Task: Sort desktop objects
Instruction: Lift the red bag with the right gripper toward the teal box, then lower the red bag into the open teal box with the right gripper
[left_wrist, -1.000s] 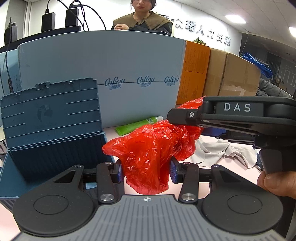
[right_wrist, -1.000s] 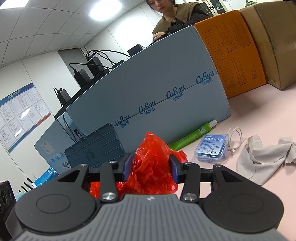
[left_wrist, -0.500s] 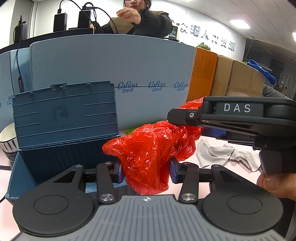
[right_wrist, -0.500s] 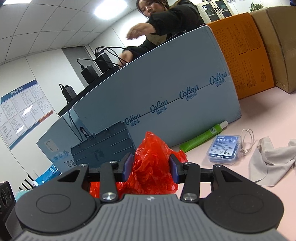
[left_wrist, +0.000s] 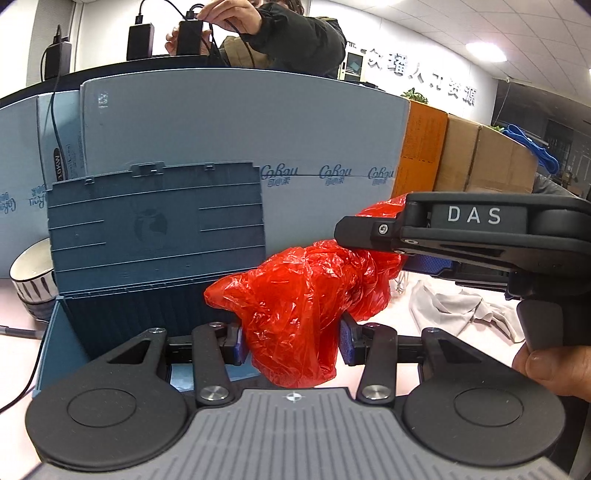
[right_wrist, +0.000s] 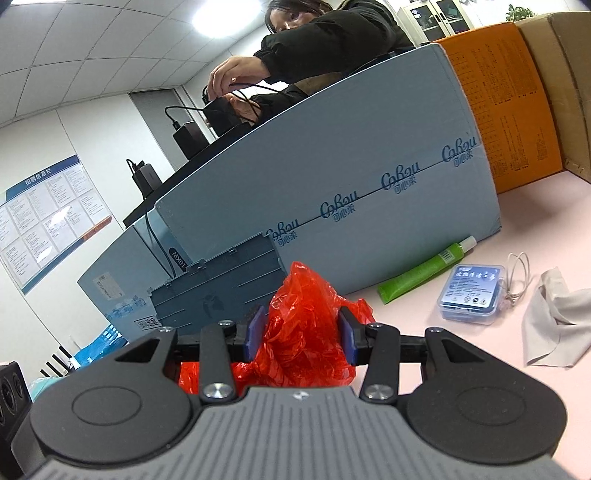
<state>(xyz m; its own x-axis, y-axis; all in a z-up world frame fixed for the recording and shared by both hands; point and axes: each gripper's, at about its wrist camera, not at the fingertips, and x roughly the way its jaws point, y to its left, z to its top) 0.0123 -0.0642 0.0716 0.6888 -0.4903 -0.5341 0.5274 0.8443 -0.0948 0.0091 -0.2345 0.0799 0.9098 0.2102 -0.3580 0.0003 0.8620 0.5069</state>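
Both grippers hold one crumpled red plastic bag (left_wrist: 299, 295) in the air over the pink desk. My left gripper (left_wrist: 291, 341) is shut on its near end. In the left wrist view the right gripper's black body marked DAS comes in from the right and clamps the bag's far end. Seen from the right wrist, the right gripper (right_wrist: 301, 339) is shut on the red plastic bag (right_wrist: 303, 325). An open blue-grey storage box (left_wrist: 110, 314) with its lid upright stands just left of the bag, and shows as the storage box (right_wrist: 218, 291) behind the bag in the right wrist view.
A green tube (right_wrist: 424, 271), a clear case of blue items (right_wrist: 471, 295), a white cord (right_wrist: 517, 273) and a grey cloth (right_wrist: 557, 325) lie on the desk to the right. A striped bowl (left_wrist: 31, 280) sits left of the box. Cartons wall the back; a person handles chargers behind.
Both grippers have carried the bag to the left, so the open box now sits nearer the middle of the left wrist view. The person behind has leaned over and reached for the chargers.
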